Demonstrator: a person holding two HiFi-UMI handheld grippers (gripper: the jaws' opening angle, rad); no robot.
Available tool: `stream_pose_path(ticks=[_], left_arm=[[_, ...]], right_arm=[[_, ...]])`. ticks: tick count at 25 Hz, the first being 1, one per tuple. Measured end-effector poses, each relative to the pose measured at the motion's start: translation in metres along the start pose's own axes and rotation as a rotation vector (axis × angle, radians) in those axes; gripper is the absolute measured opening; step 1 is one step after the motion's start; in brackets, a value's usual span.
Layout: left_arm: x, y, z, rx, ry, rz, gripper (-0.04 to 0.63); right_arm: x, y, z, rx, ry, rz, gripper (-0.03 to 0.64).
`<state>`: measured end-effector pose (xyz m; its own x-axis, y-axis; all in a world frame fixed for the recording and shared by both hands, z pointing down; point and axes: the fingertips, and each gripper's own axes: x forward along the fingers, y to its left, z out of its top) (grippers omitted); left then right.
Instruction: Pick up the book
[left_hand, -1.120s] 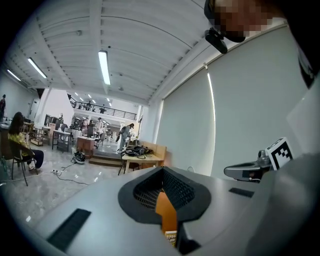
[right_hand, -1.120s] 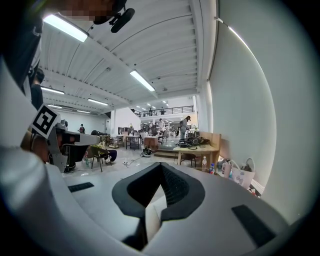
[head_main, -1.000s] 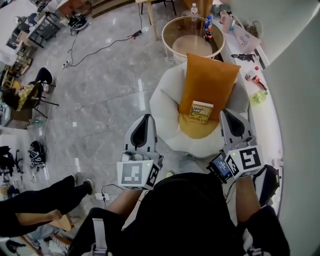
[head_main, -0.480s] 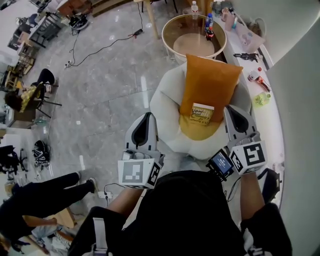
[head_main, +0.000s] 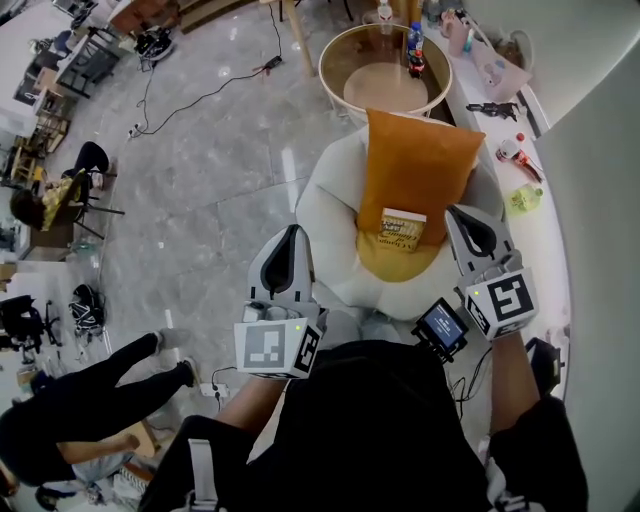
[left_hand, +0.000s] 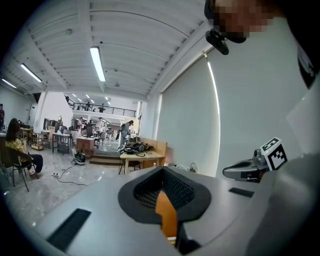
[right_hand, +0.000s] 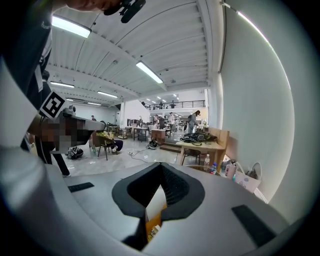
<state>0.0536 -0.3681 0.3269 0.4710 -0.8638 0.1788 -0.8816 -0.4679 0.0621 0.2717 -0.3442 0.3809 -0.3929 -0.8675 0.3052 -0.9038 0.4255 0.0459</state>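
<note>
Looking down in the head view, the book (head_main: 403, 229) lies flat on the near end of an orange cushion (head_main: 415, 160), and the cushion sits on a white beanbag chair (head_main: 322, 215). The right gripper (head_main: 466, 216) has its tip just beside the book's right edge, not touching it as far as I can see. The left gripper (head_main: 293, 234) is further off, out over the chair's left rim, so the book ends up between the two tips but way closer to the right one. A round wooden table (head_main: 335, 60) stands past the chair.

In the left gripper view, the left gripper (left_hand: 169, 207) has its jaws pressed together with nothing in them, just a sliver of orange cushion showing through the notch.

In the right gripper view, same deal: the right gripper (right_hand: 154, 202) is clenched on nothing, with white and orange peeking through its notch.
</note>
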Motion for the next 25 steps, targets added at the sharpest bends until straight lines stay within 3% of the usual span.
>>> stream_pose_path(ticks=[12,19,22,25], left_arm=[[0.037,-0.001,-0.040,-0.009,0.080,-0.038,0.012],[0.061,0.032,-0.101,0.013,0.158,-0.054,0.012],[0.068,0.045,-0.135,0.021,0.188,-0.056,0.012],[0.075,0.054,-0.162,0.010,0.223,-0.056,0.012]], right_arm=[[0.038,-0.020,-0.062,-0.064,0.171,0.037,0.011],[0.100,-0.005,-0.134,-0.101,0.341,0.195,0.018],[0.119,0.012,-0.179,-0.096,0.428,0.293,0.115],[0.132,0.023,-0.211,-0.085,0.487,0.348,0.124]])
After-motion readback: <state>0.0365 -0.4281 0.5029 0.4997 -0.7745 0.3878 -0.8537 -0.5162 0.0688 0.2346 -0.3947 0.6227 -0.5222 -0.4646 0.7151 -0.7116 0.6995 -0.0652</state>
